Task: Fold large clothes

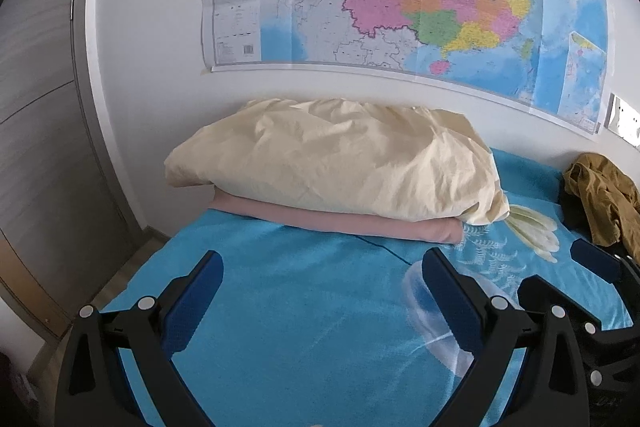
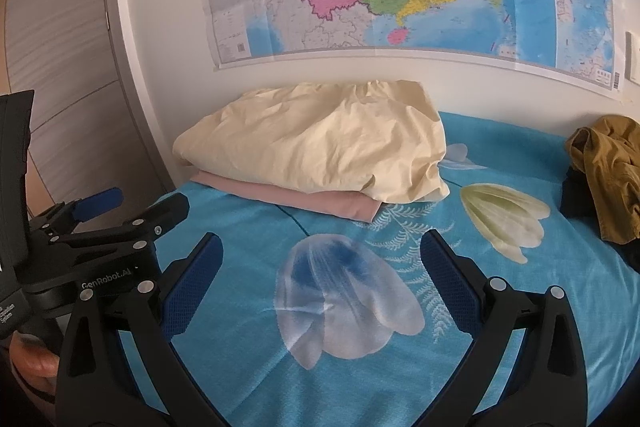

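Left gripper (image 1: 322, 267) and right gripper (image 2: 321, 251): jaws wide apart, empty, above the bed (image 2: 240, 347). Crumpled mustard garment (image 2: 608, 167) lies far right, untouched.

The left gripper (image 1: 322, 269) has two thick black arms that bend out like a wishbone. Each arm ends in a flat blue pad (image 1: 452, 297) with a bumpy, dotted skin. Round silver screws (image 1: 146, 303) sit on the black joints just behind the pads.

The right gripper (image 2: 320, 253) looks just the same, with black arms, a blue pad (image 2: 192, 287) on each, and shiny screws (image 2: 498, 283). In the right wrist view, the left gripper's black body shows beside the right gripper's left arm. It has white letters (image 2: 106, 283) that say "GenRobot.AI". A tall black handle (image 2: 14, 147) stands up behind those letters. A small white label with tiny words, too small to read, sits below the handle.
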The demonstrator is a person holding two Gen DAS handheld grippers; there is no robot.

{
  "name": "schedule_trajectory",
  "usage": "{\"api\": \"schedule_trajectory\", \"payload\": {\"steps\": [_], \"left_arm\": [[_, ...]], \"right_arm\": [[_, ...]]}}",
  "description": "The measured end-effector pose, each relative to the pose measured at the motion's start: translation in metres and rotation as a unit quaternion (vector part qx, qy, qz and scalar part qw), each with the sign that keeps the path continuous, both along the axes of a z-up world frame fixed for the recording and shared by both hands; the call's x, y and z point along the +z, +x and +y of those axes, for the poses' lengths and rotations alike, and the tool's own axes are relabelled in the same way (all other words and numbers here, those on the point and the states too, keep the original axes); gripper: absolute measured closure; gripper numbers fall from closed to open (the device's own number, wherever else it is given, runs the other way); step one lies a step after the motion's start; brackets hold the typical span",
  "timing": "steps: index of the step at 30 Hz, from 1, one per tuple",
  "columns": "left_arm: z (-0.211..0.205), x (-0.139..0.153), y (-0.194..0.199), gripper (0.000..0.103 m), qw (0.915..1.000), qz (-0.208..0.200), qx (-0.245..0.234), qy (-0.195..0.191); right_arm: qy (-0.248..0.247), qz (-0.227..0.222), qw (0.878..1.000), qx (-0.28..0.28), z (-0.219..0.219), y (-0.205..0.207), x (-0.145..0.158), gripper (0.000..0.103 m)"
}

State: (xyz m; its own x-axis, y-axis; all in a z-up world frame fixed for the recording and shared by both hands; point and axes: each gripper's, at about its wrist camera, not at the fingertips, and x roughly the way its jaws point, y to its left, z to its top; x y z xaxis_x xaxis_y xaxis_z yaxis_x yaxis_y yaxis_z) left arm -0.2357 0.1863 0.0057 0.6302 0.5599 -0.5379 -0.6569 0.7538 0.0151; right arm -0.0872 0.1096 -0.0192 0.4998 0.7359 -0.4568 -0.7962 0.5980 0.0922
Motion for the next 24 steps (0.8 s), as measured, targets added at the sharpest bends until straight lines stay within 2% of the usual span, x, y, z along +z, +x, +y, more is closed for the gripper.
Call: {"api": "schedule_trajectory", "payload": {"steps": [24], "left_arm": [[0.0037, -0.0029, -0.0024, 0.006, 0.9999, 0.003, 0.009, -0.007]], "right_arm": [[-0.001, -0.003, 1.0, 0.004, 0.0026, 0.0, -0.0022, 0.005]]}}
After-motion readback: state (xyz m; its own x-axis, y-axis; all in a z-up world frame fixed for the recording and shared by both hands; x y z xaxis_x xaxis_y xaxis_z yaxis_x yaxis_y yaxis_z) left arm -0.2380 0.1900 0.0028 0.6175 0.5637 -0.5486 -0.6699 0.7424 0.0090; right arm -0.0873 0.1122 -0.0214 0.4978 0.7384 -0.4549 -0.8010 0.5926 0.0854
